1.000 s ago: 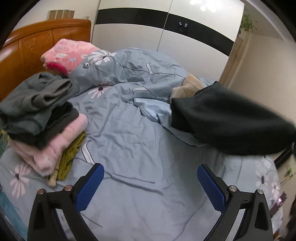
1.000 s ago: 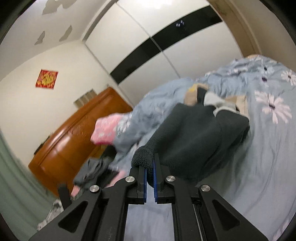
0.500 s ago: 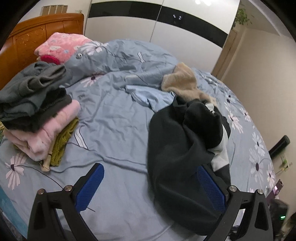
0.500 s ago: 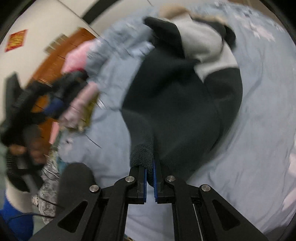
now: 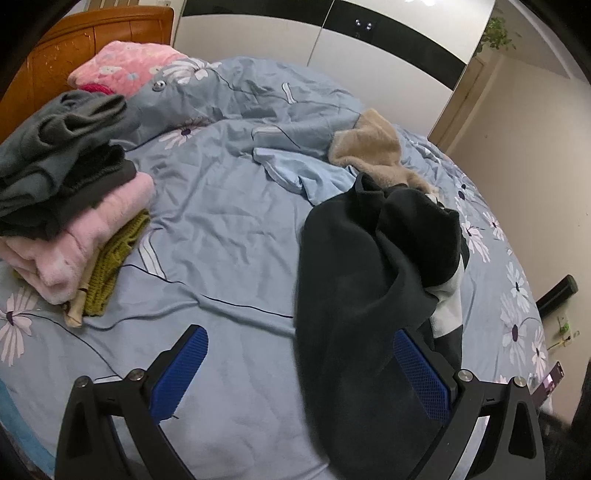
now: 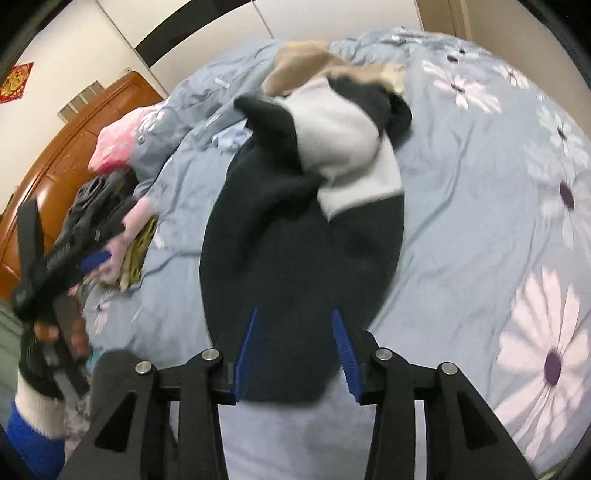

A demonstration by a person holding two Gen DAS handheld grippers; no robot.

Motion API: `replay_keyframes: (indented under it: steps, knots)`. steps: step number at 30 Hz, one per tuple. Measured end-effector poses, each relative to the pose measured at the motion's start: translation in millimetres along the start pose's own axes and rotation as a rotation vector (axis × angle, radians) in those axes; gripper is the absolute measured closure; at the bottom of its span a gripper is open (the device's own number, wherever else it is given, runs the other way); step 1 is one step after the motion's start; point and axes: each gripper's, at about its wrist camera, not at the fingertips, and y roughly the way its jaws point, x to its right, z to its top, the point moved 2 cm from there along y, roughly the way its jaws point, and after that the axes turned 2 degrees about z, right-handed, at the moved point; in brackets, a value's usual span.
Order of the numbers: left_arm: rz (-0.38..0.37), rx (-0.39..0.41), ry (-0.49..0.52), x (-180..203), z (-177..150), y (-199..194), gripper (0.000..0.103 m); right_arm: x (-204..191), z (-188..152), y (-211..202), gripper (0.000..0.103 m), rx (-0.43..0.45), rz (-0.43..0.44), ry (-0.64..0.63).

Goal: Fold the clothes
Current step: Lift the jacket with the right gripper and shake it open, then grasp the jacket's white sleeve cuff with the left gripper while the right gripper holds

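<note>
A black fleece garment (image 5: 354, 280) with a white panel (image 6: 343, 147) lies crumpled on the blue floral bedspread (image 5: 221, 229). My right gripper (image 6: 295, 354) is open just over its near hem, and the cloth shows between the blue pads (image 6: 245, 350) without being pinched. My left gripper (image 5: 301, 369) is open low over the bed. Its right finger (image 5: 421, 373) sits against the garment's edge and its left finger is over bare sheet.
A stack of folded clothes (image 5: 66, 192) sits at the left by the wooden headboard (image 5: 74, 33). A pink pillow (image 5: 125, 68), a light blue garment (image 5: 303, 170) and a beige fleece garment (image 5: 373, 147) lie farther back. A gloved hand (image 6: 37, 347) holds the left gripper.
My right gripper has opened and let go of the black garment, which dropped from the air onto the bed in front of both grippers. The left gripper stayed open.
</note>
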Motion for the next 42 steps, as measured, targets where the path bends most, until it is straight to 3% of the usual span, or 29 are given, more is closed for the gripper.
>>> replay_keyframes:
  steps: [2,5,11,12,13,14,15,23,29,32,35,39,40,42]
  knots:
    - [-0.006,-0.014,0.006,3,0,6,0.001,-11,31,14,0.06,0.025,-0.01,-0.027]
    - [0.009,-0.02,0.036,5,1,9,0.001,-31,78,39,0.05,0.062,-0.037,-0.089]
    - [0.028,-0.021,0.032,-4,7,8,0.001,-55,152,99,0.049,0.084,-0.166,-0.169]
    - [0.03,-0.022,0.033,-6,7,8,0.001,-51,156,103,0.05,0.079,-0.172,-0.151]
    - [0.035,-0.022,0.034,-8,7,7,0.001,-47,159,108,0.061,0.072,-0.169,-0.125]
    - [0.038,-0.023,0.034,-10,7,7,0.001,-46,158,107,0.072,0.07,-0.153,-0.115]
    - [0.04,-0.023,0.03,-13,7,7,0.001,-48,153,103,0.089,0.072,-0.127,-0.116]
    - [0.051,0.009,-0.029,-39,11,-12,0.001,-63,110,73,0.092,0.076,0.09,-0.135]
    - [0.058,0.041,-0.083,-60,16,-29,0.001,-121,36,100,0.092,-0.07,0.314,-0.153]
    - [0.061,0.056,-0.108,-70,18,-37,0.001,-154,5,128,0.092,-0.168,0.378,-0.179]
    - [0.057,0.029,-0.098,-67,13,-32,0.001,-171,-15,147,0.092,-0.232,0.339,-0.229]
    - [0.03,-0.03,-0.114,-64,2,-11,0.001,-156,-15,134,0.087,-0.217,0.303,-0.265]
    - [0.021,-0.048,-0.124,-63,0,-4,0.001,-151,-14,129,0.078,-0.211,0.295,-0.274]
    - [0.005,-0.084,-0.157,-64,-7,11,0.001,-141,-11,118,0.07,-0.185,0.28,-0.298]
